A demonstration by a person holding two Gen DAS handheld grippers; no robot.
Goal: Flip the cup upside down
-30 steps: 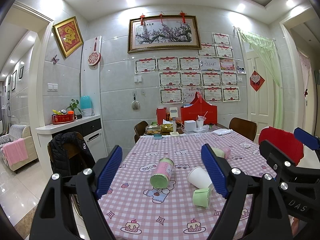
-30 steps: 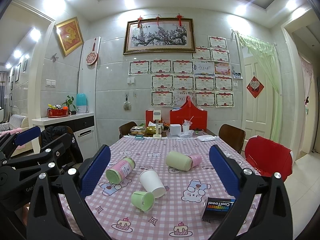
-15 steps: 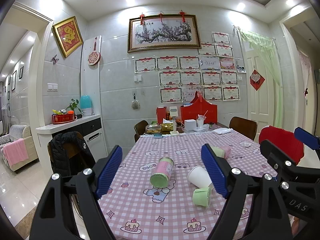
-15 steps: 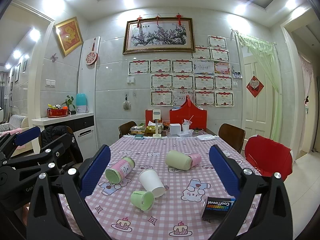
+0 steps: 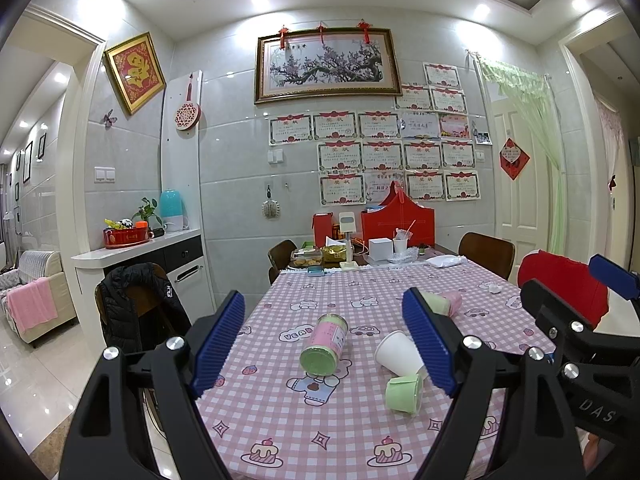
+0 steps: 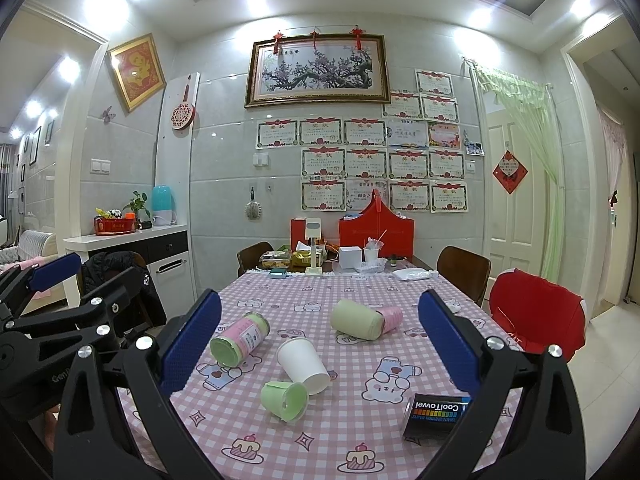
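A white paper cup (image 6: 303, 365) lies on its side on the pink checked tablecloth (image 6: 340, 436); it also shows in the left wrist view (image 5: 397, 354). A small green cup (image 6: 285, 396) lies on its side just in front of it, also seen in the left wrist view (image 5: 404, 393). My left gripper (image 5: 324, 344) is open and empty, held above the table's near left part. My right gripper (image 6: 320, 344) is open and empty above the near edge. Both are well short of the cups.
A pink-and-green canister (image 6: 239, 339) lies to the left, a pale green and pink tumbler (image 6: 362, 319) behind. A black CoolTowel can (image 6: 436, 414) lies near right. Boxes and a red bag (image 6: 375, 236) crowd the far end. Chairs (image 6: 464, 274) flank the table.
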